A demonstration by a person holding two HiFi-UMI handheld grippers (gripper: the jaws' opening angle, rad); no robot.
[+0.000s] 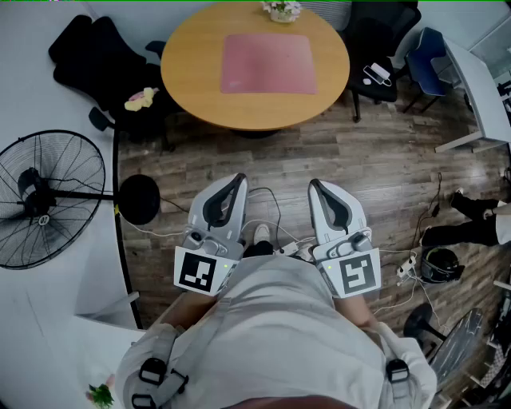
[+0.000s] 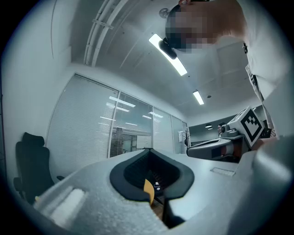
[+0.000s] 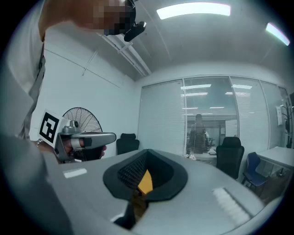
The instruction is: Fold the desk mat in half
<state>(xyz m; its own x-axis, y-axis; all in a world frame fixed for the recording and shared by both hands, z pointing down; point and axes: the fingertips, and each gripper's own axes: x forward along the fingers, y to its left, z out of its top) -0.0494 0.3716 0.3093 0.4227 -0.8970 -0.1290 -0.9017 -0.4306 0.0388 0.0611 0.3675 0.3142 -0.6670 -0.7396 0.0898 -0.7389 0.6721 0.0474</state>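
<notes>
A pink desk mat point(image 1: 268, 63) lies flat and unfolded on the round wooden table point(image 1: 184, 84) at the top of the head view. My left gripper point(image 1: 237, 183) and right gripper point(image 1: 316, 188) are held side by side close to the person's body, well short of the table, jaws pointing toward it. Both are shut with nothing between the jaws. In the left gripper view the left gripper point(image 2: 149, 153) has its jaws together, and a sliver of the table's edge shows through the gap. The right gripper point(image 3: 146, 156) looks the same in its own view.
A standing fan point(image 1: 44, 198) is at the left beside a white desk edge point(image 1: 96, 272). Black chairs point(image 1: 96, 56) flank the table, and a small flower pot point(image 1: 282, 9) sits at its far rim. Cables and a power strip point(image 1: 407, 268) lie on the wooden floor at right.
</notes>
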